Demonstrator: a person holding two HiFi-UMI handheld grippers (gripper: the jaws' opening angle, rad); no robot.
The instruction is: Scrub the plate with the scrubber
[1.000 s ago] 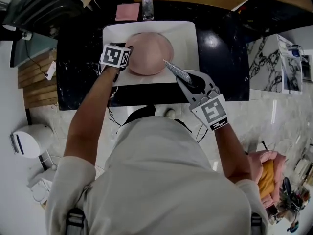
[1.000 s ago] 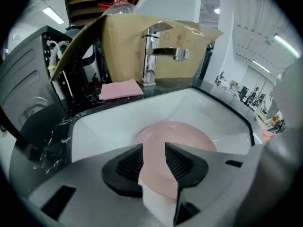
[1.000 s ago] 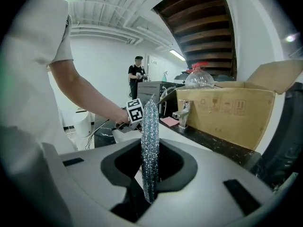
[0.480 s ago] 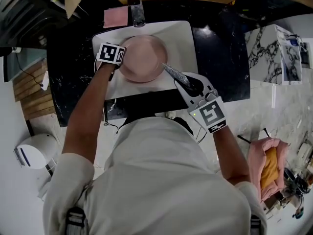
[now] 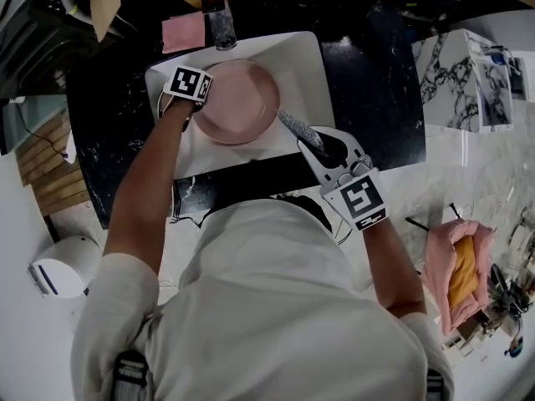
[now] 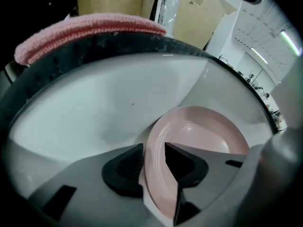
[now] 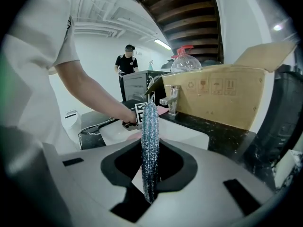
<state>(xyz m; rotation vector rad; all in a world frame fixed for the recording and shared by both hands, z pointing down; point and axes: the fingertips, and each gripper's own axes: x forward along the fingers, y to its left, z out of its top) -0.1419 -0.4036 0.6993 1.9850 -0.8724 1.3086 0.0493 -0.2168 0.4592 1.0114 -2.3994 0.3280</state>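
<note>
A white sink (image 5: pixel 309 57) is set into a black, white-veined countertop (image 5: pixel 380 98); a chrome faucet (image 7: pixel 173 100) stands at its far rim, with a pink cloth (image 5: pixel 183 32) just beside it; an open cardboard box (image 7: pixel 222 96) sits behind them; a white marbled block (image 5: pixel 460 82) stands right of the counter; a white domed appliance (image 5: pixel 58 266) rests on the floor at left; a person in dark clothes (image 7: pixel 126 63) stands far back.

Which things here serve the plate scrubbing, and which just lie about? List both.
For the job: plate, scrubber, sink.
Lying about: pink cloth behind the sink, cardboard box.
</note>
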